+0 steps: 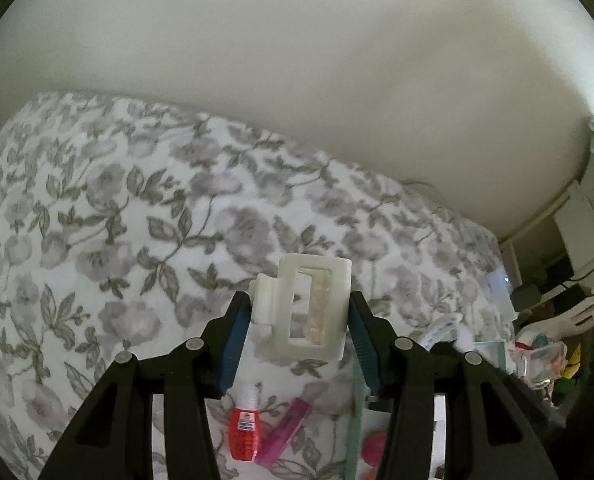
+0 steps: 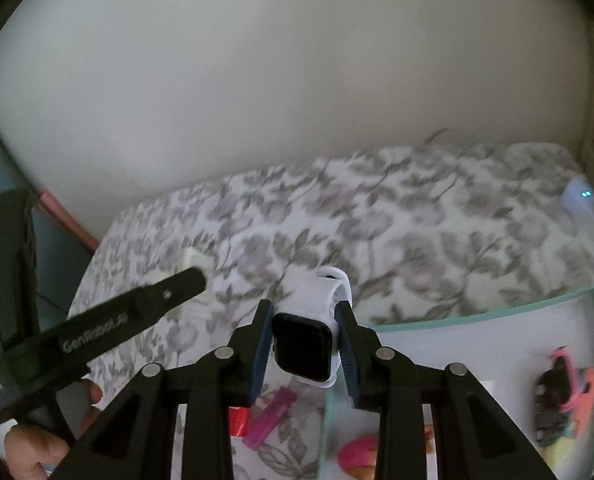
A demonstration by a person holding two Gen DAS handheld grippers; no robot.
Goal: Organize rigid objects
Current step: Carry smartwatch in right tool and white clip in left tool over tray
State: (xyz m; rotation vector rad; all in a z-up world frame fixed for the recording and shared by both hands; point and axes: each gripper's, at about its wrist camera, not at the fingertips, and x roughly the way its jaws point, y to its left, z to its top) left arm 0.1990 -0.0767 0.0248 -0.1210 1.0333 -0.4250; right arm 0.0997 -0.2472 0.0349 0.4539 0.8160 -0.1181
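My left gripper (image 1: 299,312) is shut on a white hair claw clip (image 1: 303,308) and holds it above the floral bed cover (image 1: 97,208). My right gripper (image 2: 303,336) is shut on a smartwatch (image 2: 303,346) with a black screen and white band, held over the cover's edge by a mint-rimmed tray (image 2: 477,316). The left gripper (image 2: 185,282) also shows at the left of the right wrist view, the clip partly hidden behind its finger. A red bottle (image 1: 245,430) and a pink tube (image 1: 283,432) lie on the cover below both grippers.
The tray holds a pink round item (image 2: 357,456) and a pink-and-black toy (image 2: 565,396). A white device with blue lights (image 2: 581,200) lies at the far right of the bed. A cluttered shelf area (image 1: 557,300) stands to the right. A pale wall is behind.
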